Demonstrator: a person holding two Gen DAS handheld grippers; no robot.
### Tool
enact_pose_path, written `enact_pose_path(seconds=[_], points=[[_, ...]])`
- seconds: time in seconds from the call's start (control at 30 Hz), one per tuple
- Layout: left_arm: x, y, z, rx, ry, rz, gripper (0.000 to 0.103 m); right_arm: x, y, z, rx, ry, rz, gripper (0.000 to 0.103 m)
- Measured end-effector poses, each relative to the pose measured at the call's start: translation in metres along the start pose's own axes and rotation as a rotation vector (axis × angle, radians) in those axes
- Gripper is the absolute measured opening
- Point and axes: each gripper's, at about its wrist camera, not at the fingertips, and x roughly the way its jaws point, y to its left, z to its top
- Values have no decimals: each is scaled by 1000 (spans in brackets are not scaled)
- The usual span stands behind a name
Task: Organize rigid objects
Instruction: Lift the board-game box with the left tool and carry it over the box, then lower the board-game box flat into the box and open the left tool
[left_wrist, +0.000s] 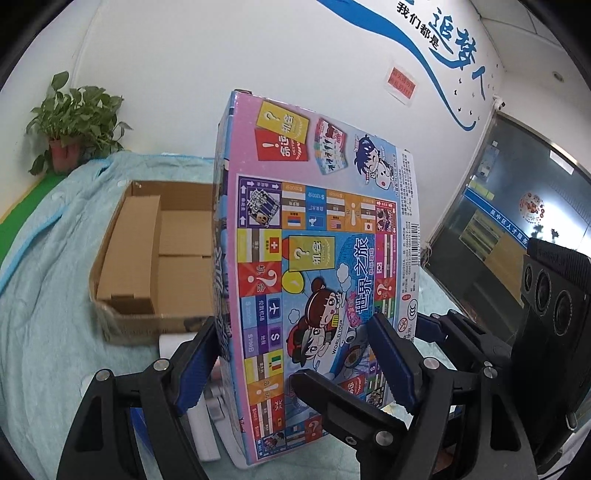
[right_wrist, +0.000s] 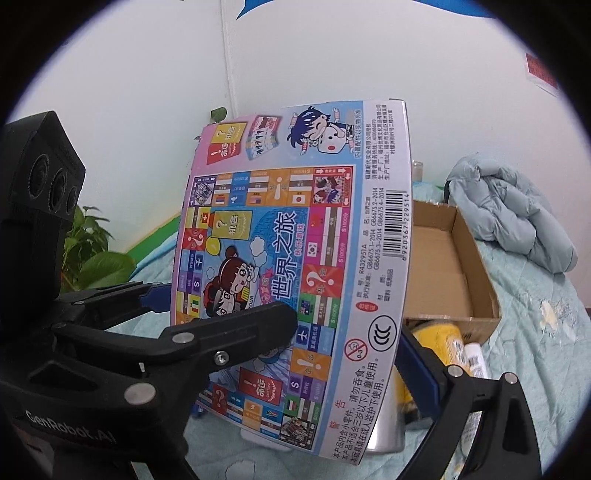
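A colourful board-game box (left_wrist: 317, 266) stands tilted on edge above the light blue blanket; it also fills the right wrist view (right_wrist: 295, 258). My left gripper (left_wrist: 295, 354) is shut on its lower part, one blue pad (left_wrist: 201, 354) on the side wall and one (left_wrist: 391, 362) on the printed face. My right gripper (right_wrist: 343, 350) is shut on the same box from the right edge, one finger (right_wrist: 236, 336) across the face, the blue pad (right_wrist: 421, 369) behind. An open cardboard box (left_wrist: 147, 258) lies behind it and shows in the right wrist view (right_wrist: 458, 258).
A potted plant (left_wrist: 74, 122) stands at the back left. A yellow-labelled can (right_wrist: 436, 343) and a white bottle (right_wrist: 476, 360) lie behind the game box. White items (left_wrist: 207, 417) lie under it. A folded pale jacket (right_wrist: 509, 214) sits at the right.
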Motion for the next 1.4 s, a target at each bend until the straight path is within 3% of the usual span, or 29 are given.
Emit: enact_pose_path(seconds=[0.73,1.13,1.4], points=[[87,67,104,-20,19,-32,78,72,-11,69,-7,26,-47,96],[162,121,116,-82,106,-16,78,139,-22,73,10,135,-24,96],[220,152,96,-136,220,10,78,184,-35,56,55,246,10,96]])
